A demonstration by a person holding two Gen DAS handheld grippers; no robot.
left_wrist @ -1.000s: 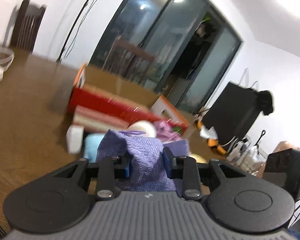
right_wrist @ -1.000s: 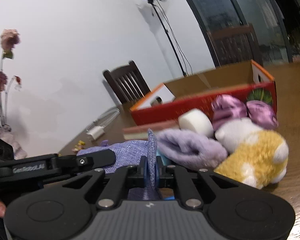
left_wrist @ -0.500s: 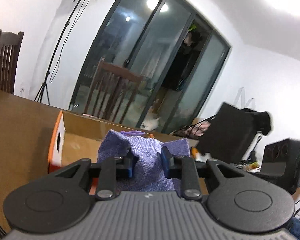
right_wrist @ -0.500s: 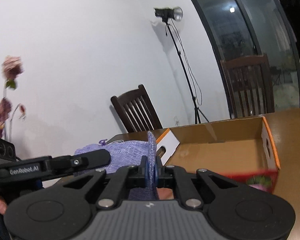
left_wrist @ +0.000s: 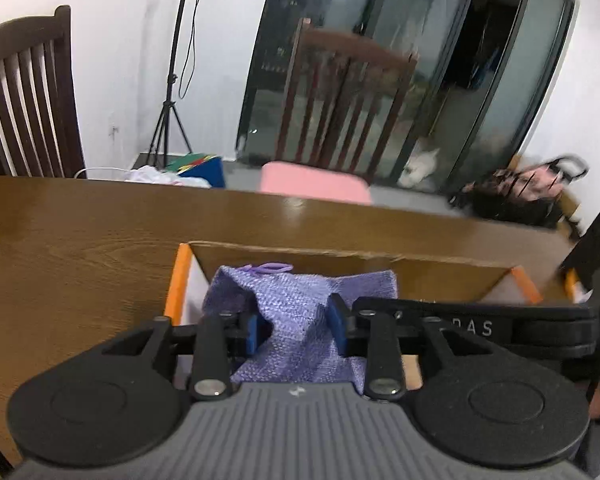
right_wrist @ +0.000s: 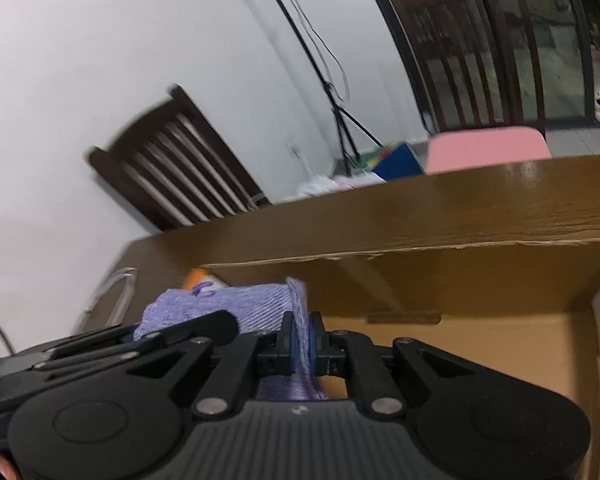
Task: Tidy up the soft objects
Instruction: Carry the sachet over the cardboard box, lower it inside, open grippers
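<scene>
The purple knit cloth (left_wrist: 300, 304) is pinched by the right gripper (right_wrist: 300, 346); left gripper (left_wrist: 296, 326) jaws, just widened, flank it loosely above the open cardboard box (right_wrist: 480, 268).

Black left gripper (left_wrist: 296, 330), blue fingers (left_wrist: 252, 330), silver screws.

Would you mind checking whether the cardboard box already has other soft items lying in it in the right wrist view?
No, the cardboard box shows only bare floor beside the purple cloth.

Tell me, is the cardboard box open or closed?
Open. The cardboard box has no lid over it, and its bare brown floor shows behind the purple cloth.
</scene>
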